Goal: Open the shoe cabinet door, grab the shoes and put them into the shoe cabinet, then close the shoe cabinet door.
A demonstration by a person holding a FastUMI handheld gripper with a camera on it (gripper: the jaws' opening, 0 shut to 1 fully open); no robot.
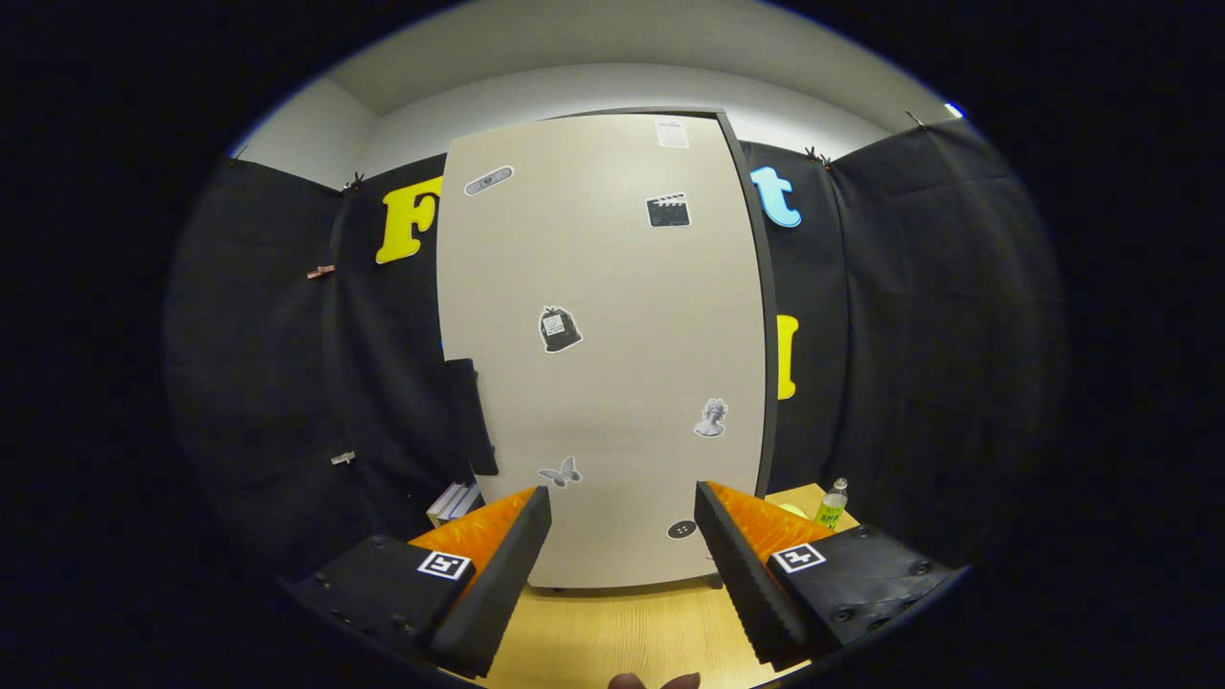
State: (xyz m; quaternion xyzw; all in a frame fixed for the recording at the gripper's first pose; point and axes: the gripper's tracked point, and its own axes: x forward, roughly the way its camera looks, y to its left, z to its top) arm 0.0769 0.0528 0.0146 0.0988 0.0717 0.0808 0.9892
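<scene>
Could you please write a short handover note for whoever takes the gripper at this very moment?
Gripper: open, fingers spread, holding nothing, pointed at the shoe cabinet door.
Cabinet: stands on the wooden table just beyond the fingers; the door faces the gripper and looks shut, stickers on its front.
Other things: a small bottle on the table past the right finger, some books or boxes behind the left one.
Done: nothing visible so far.
Left: open the door, fetch the shoes, put them in, close the door.
</scene>
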